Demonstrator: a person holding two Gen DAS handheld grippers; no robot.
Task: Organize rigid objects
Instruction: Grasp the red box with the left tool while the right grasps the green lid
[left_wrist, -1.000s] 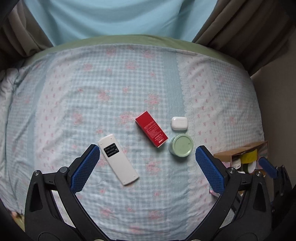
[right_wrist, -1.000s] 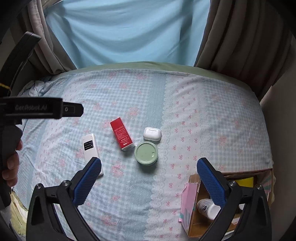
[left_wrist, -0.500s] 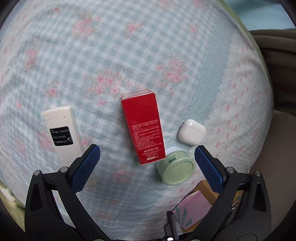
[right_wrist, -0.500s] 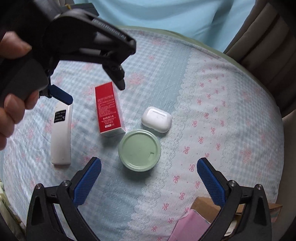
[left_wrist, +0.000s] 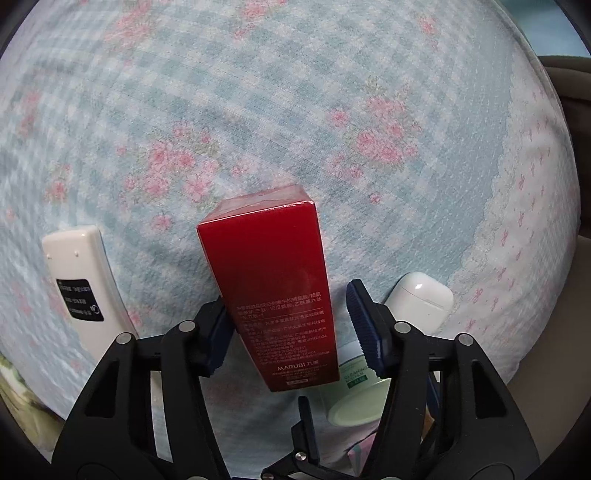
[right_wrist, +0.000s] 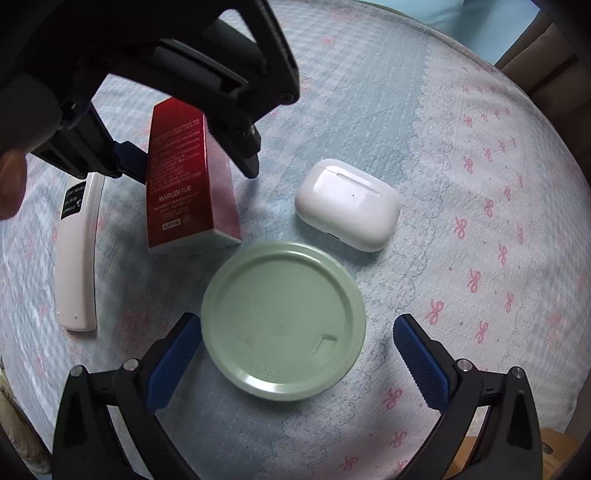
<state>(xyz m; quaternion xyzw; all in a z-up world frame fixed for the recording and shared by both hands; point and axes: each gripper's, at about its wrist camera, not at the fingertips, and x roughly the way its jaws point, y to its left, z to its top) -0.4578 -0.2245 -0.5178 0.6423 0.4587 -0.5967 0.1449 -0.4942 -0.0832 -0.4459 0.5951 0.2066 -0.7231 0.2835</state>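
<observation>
A red box lies on the flowered bedspread, between the closing jaws of my left gripper. Its left pad is at the box's side, and a thin gap shows at the right pad. In the right wrist view the left gripper straddles the red box. My right gripper hangs open over a green-lidded jar, with a pad on either side and apart from it. A white earbud case lies beyond the jar. A white remote lies to the left.
A person's fingers hold the left gripper at the left edge. A cardboard box corner shows at the lower right, off the bed. The jar and earbud case lie close to the right of the red box.
Both grippers dropped toward the bed. The left one's jaws narrowed from wide open around the red box. The right one came down over the green jar, still wide open.
</observation>
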